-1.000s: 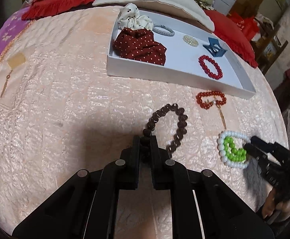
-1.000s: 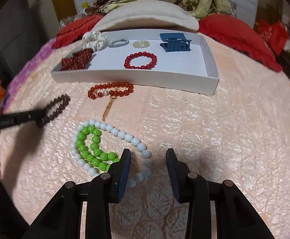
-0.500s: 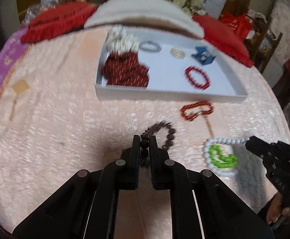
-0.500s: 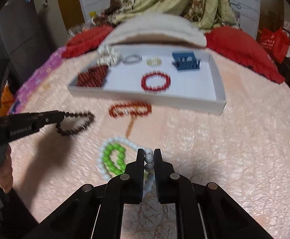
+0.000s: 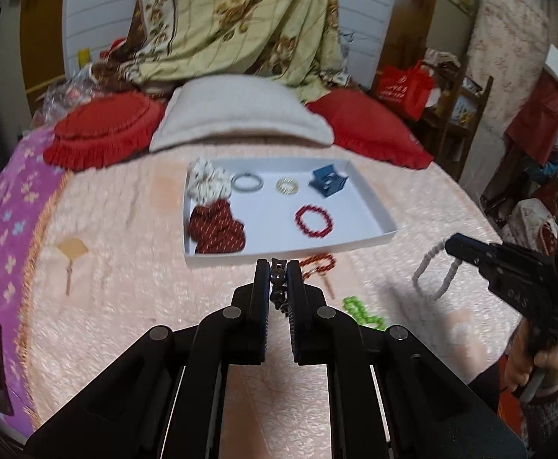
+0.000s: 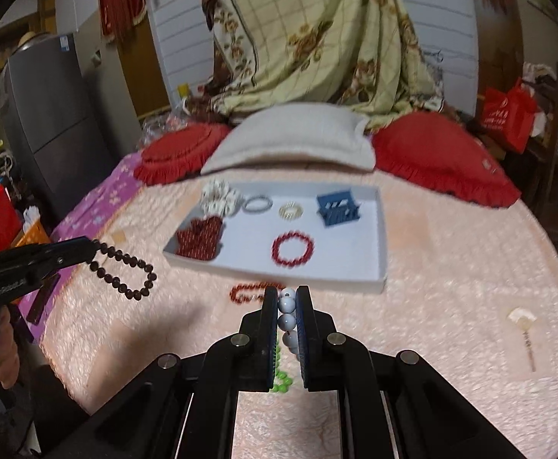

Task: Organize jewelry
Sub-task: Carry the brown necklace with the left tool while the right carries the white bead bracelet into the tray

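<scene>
My left gripper (image 5: 278, 267) is shut on a dark brown bead bracelet (image 5: 278, 283), held above the bed; it hangs as a loop in the right wrist view (image 6: 126, 271). My right gripper (image 6: 287, 293) is shut on a white bead bracelet (image 6: 287, 319), which dangles in the left wrist view (image 5: 430, 271). A green bead bracelet (image 5: 363, 311) lies on the bedspread below. An orange-red bracelet with a gold chain (image 5: 317, 262) lies in front of the white tray (image 5: 374, 243). The tray holds a red bracelet (image 5: 314, 221), scrunchies, rings and a blue clip (image 5: 327, 181).
A peach quilted bedspread (image 6: 451, 287) covers the bed. Red cushions (image 5: 103, 134) and a white pillow (image 5: 240, 114) lie behind the tray. A small gold tassel earring (image 5: 70, 256) lies at the left, another at the right (image 6: 524, 325).
Both grippers rose off the bedspread. The right one shut on the white bracelet and lifted it, leaving the green one. The left lifted the brown bracelet.
</scene>
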`<action>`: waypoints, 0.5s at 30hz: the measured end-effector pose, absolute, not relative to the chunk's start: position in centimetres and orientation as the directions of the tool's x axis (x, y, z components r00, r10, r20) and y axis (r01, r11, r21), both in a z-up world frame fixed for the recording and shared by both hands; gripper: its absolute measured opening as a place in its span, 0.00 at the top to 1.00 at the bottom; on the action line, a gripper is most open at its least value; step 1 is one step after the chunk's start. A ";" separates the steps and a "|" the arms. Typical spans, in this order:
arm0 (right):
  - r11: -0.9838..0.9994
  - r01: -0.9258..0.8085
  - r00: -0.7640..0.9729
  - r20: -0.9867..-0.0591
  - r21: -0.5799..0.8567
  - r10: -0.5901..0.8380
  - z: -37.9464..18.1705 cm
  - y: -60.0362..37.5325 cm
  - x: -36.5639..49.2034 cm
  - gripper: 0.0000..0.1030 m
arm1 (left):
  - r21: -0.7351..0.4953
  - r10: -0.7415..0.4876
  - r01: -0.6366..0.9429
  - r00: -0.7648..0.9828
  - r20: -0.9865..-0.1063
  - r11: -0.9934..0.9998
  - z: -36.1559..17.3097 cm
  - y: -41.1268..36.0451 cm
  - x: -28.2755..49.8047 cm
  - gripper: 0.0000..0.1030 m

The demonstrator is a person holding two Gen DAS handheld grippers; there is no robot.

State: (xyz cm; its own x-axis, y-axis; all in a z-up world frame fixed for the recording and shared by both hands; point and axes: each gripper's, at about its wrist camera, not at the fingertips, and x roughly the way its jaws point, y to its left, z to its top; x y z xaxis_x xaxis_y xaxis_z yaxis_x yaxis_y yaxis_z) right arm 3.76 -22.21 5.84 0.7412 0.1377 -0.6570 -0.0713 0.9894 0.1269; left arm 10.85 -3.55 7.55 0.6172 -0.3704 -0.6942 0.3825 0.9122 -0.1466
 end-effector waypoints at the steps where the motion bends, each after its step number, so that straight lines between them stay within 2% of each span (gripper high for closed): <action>1: 0.990 -0.068 0.748 -0.650 0.126 0.134 6.3 -22.5 3.6 0.92 | -0.141 -0.372 0.388 0.621 -0.690 0.911 8.0 -3.6 10.6 0.93; 15: 0.992 -0.042 0.770 -0.629 0.116 0.107 8.5 -24.2 3.6 0.92 | -0.079 -0.326 0.382 0.644 -0.692 0.921 9.1 -4.2 10.4 0.93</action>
